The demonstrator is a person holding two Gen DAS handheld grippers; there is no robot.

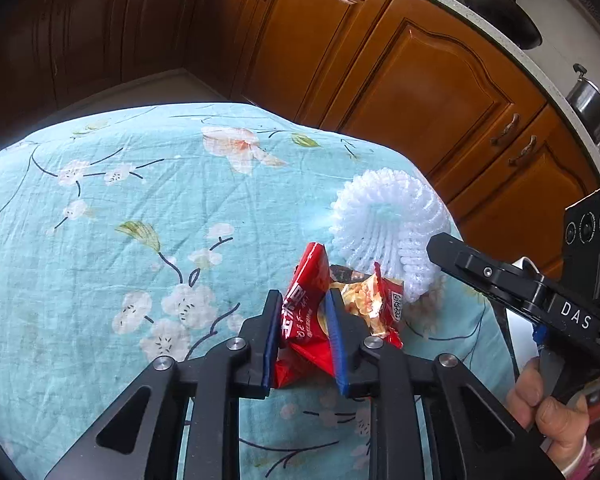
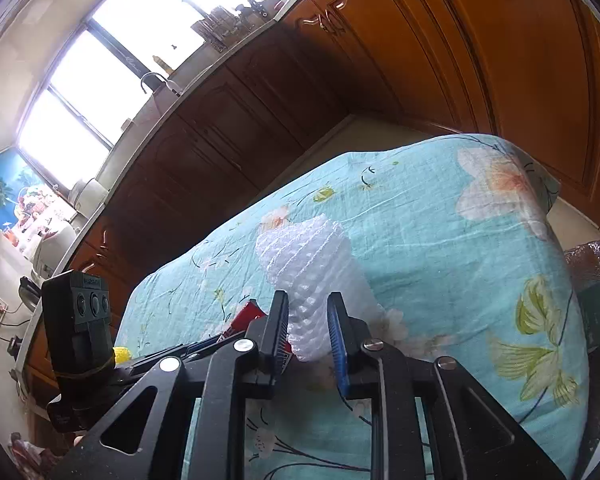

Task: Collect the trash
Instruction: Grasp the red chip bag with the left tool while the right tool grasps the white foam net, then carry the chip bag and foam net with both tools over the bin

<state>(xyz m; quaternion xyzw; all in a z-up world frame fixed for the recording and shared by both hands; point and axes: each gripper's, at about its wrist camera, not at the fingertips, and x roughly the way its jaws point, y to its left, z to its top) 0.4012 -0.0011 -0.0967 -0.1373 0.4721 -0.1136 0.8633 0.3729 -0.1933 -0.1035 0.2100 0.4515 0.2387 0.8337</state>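
My left gripper (image 1: 303, 300) is shut on a crumpled red snack wrapper (image 1: 306, 312), which sticks up between the blue pads above the floral tablecloth (image 1: 120, 220). A white foam fruit net (image 1: 388, 224) lies just beyond it. In the right wrist view, my right gripper (image 2: 308, 304) is shut on the white foam net (image 2: 312, 268), which stands out ahead of the fingers. The red wrapper (image 2: 246, 314) shows at its left. The right gripper's body (image 1: 540, 288) shows at the right of the left wrist view.
The table has a light blue flowered cloth (image 2: 440, 240). Brown wooden kitchen cabinets (image 1: 400, 80) stand close behind it. A counter with a pot (image 1: 590, 100) runs above them. A sink and bright window (image 2: 112, 60) are at the far left.
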